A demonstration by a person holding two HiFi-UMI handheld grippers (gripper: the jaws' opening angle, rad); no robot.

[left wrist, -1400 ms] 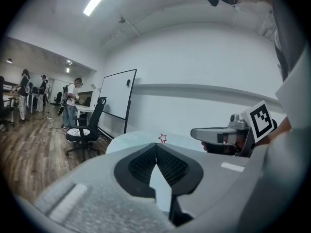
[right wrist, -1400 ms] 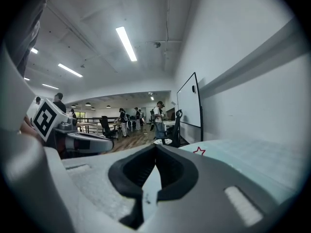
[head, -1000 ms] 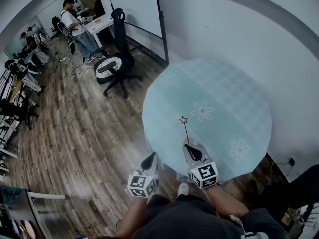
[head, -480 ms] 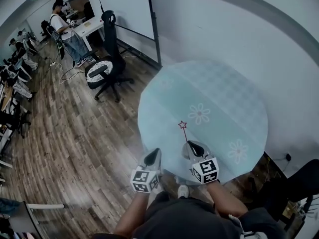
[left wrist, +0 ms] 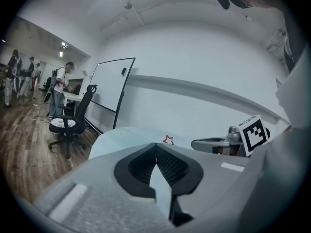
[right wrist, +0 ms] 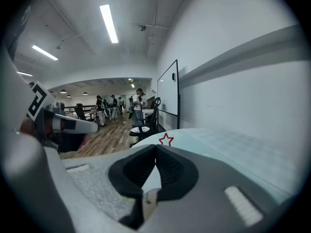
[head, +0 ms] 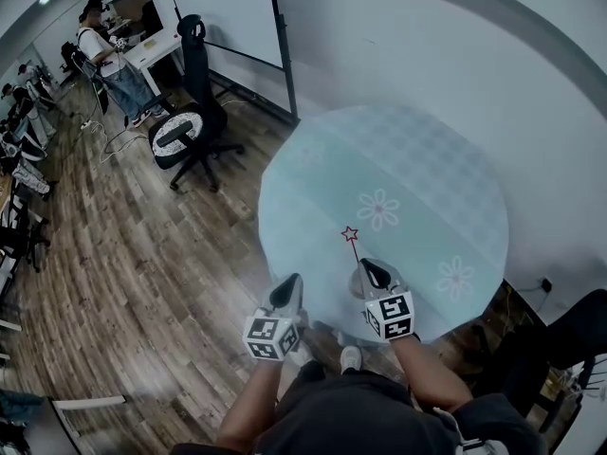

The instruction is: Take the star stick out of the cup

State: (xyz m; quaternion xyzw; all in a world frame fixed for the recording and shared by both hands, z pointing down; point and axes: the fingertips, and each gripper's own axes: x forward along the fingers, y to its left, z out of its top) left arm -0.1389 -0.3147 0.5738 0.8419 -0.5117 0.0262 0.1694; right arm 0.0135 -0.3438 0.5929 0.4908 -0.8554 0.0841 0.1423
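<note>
My right gripper [head: 369, 272] is shut on the thin stem of the star stick [head: 350, 234], whose red outlined star stands up over the near edge of the round pale blue table [head: 427, 169]. The same star [right wrist: 166, 140] shows just above the shut jaws of my right gripper [right wrist: 156, 147] in the right gripper view. To its left, my left gripper [head: 288, 293] is shut on nothing, off the table's edge and over the floor. From the left gripper [left wrist: 156, 145] I see the star [left wrist: 168, 140] and the right gripper [left wrist: 218, 144]. No cup is in view.
The tablecloth carries white flower prints [head: 379, 209]. A black office chair [head: 185, 126] and a whiteboard [head: 228, 8] stand at the back left on the wood floor. A person [head: 106, 57] stands by a desk farther back. A grey wall curves behind the table.
The head camera has shifted a little. Both grippers keep nearly the same pose, and the star stick stays in the right gripper, upright.
</note>
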